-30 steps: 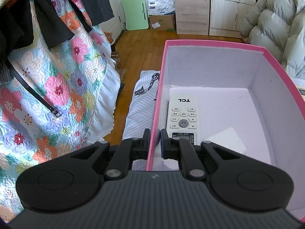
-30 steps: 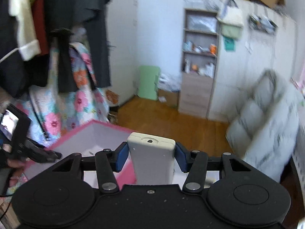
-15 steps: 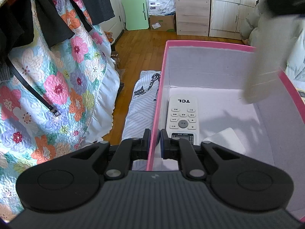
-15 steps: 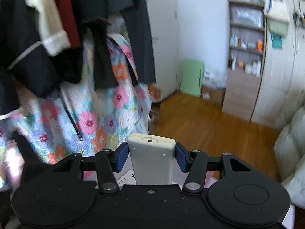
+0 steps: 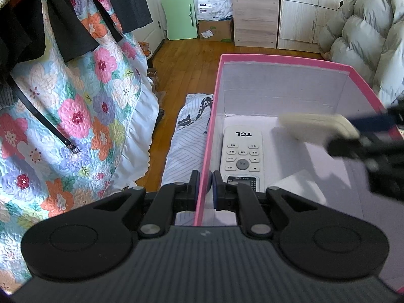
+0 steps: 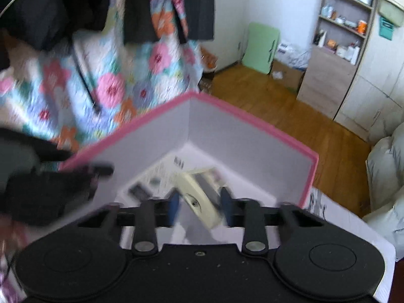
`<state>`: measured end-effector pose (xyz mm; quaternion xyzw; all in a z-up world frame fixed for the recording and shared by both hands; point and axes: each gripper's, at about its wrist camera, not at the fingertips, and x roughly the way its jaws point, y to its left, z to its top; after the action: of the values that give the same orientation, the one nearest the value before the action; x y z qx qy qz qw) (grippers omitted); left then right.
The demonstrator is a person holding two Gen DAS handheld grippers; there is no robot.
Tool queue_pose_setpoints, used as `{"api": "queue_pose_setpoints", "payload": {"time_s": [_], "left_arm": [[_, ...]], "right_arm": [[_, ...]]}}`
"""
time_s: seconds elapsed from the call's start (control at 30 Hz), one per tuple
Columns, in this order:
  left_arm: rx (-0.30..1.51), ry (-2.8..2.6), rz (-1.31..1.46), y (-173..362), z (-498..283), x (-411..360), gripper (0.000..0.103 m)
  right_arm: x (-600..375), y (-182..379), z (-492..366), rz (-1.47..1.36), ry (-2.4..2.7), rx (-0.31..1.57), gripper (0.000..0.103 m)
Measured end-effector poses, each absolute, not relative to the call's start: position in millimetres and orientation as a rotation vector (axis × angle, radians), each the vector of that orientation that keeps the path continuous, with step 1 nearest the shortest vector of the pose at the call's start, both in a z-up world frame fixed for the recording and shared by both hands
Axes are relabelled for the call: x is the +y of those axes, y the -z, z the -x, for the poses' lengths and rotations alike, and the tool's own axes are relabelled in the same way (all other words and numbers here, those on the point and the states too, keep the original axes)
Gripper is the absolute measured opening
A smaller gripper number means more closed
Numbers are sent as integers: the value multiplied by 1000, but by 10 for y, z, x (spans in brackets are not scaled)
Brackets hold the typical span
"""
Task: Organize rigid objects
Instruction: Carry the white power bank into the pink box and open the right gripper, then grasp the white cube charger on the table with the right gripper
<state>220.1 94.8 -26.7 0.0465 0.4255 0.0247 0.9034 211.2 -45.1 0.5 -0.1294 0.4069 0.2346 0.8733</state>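
A pink box (image 5: 282,59) with a white inside stands on a bed. A white TCL remote (image 5: 241,155) lies on its floor next to a white card (image 5: 300,185). My left gripper (image 5: 204,185) is shut on the box's left wall. My right gripper (image 6: 199,208) reaches into the box (image 6: 250,122); a cream remote (image 6: 199,197) lies tilted between its fingers, which stand apart from it. In the left wrist view that remote (image 5: 315,126) is blurred above the box floor, with the right gripper (image 5: 366,136) at the box's right side.
A floral quilt (image 5: 75,106) with dark clothes hangs at the left. A striped sheet (image 5: 186,136) lies under the box. A grey puffy coat (image 5: 363,35) is at the back right. A wooden cabinet (image 5: 255,17) and green board (image 5: 180,16) stand across the wood floor.
My right gripper has swung down into the box with the cream remote, and its fingers have opened off the remote. My left gripper has stayed shut on the box wall.
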Motion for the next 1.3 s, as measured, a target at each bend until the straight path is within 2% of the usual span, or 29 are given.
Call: {"api": "queue_pose_setpoints", "payload": {"time_s": [0.1, 0.2, 0.3, 0.4, 0.57, 0.7, 0.83, 0.87, 0.93, 1.13, 1.17, 1.23, 1.3], "left_arm": [[875, -49, -92, 266, -2199, 948, 9], [872, -49, -90, 262, -2195, 950, 9], [872, -49, -91, 261, -2194, 953, 9], [872, -47, -84, 257, -2191, 959, 9], [873, -47, -92, 241, -2198, 967, 9], [874, -46, -95, 240, -2204, 961, 9], [875, -49, -116, 248, -2201, 946, 9], [877, -51, -120, 249, -2207, 943, 10], [881, -52, -130, 253, -2215, 920, 10], [900, -50, -137, 255, -2234, 923, 10], [903, -48, -145, 255, -2238, 920, 10], [905, -45, -149, 256, -2246, 914, 10], [908, -43, -146, 262, -2256, 917, 10]], "right_arm": [[-478, 0, -2040, 311, -520, 872, 16], [-497, 53, -2059, 315, -538, 898, 10], [-531, 53, -2067, 290, -539, 897, 10], [-720, -39, -1982, 145, -555, 877, 16], [-1263, -276, -1631, -78, -508, 782, 17], [-1752, -345, -1406, -122, -356, 754, 23], [-2179, -156, -1283, -56, -153, 792, 27], [-2293, -91, -1252, -39, -103, 801, 29], [-2469, 5, -1208, -33, -52, 811, 46], [-2871, 283, -1303, 46, 26, 852, 49], [-2928, 313, -1324, 55, 24, 853, 51], [-3018, 353, -1391, 64, 7, 866, 63], [-3086, 402, -1449, 65, -17, 893, 64]]}}
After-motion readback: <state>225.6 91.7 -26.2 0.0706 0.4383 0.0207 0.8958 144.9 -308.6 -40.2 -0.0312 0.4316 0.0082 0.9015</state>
